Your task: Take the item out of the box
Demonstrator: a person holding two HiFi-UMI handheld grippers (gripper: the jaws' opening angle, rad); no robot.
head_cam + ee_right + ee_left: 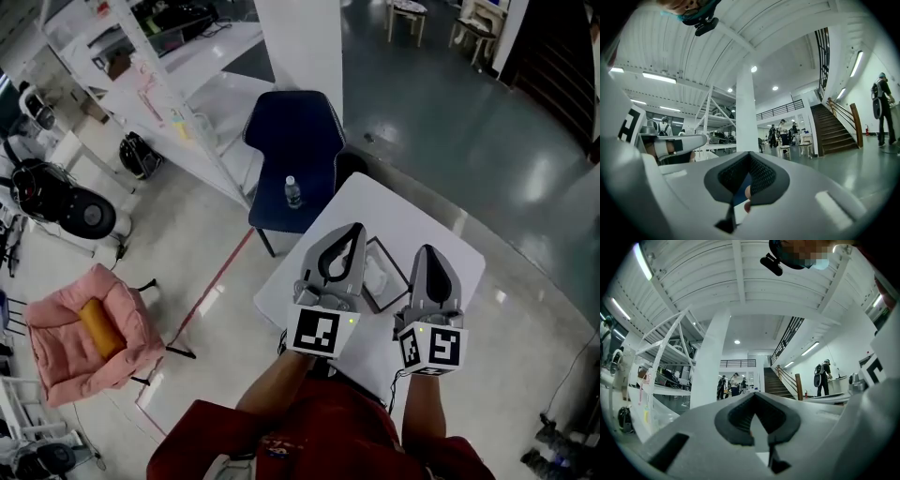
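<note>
- A red sleeve (281,441) is seen at the lower edge of the head view, and from it both forearms are stretched forward over the table.
- The left gripper (359,229) is held above the left part of the white table (412,220). Its fingers are pressed together at the tips, with only a diamond-shaped opening left between the dark pads (729,420), and nothing is pinched in it.
- The right gripper (427,250) is held beside it, to the right. Its fingers are also closed tip to tip and nothing is gripped. Through the opening between its pads (764,176) a strip of blue and a small pinkish shape are seen, but what the pinkish shape is cannot be told.
- The box (394,263), flat and dark-edged, lies open on the table between the two grippers, partly covered by the left one in the head view.
- The white item (377,276) is seen inside the box, touched by neither gripper.
- Beyond the table a dark blue chair (295,141) is placed, and a small bottle (292,192) stands upright on its seat.
- Well apart to the left, a pink chair (56,361) is seen with an orange roll (97,326) lying in it.
- Far behind, a white column (746,112), a staircase (834,133) and some standing people (780,133) are shown.
</note>
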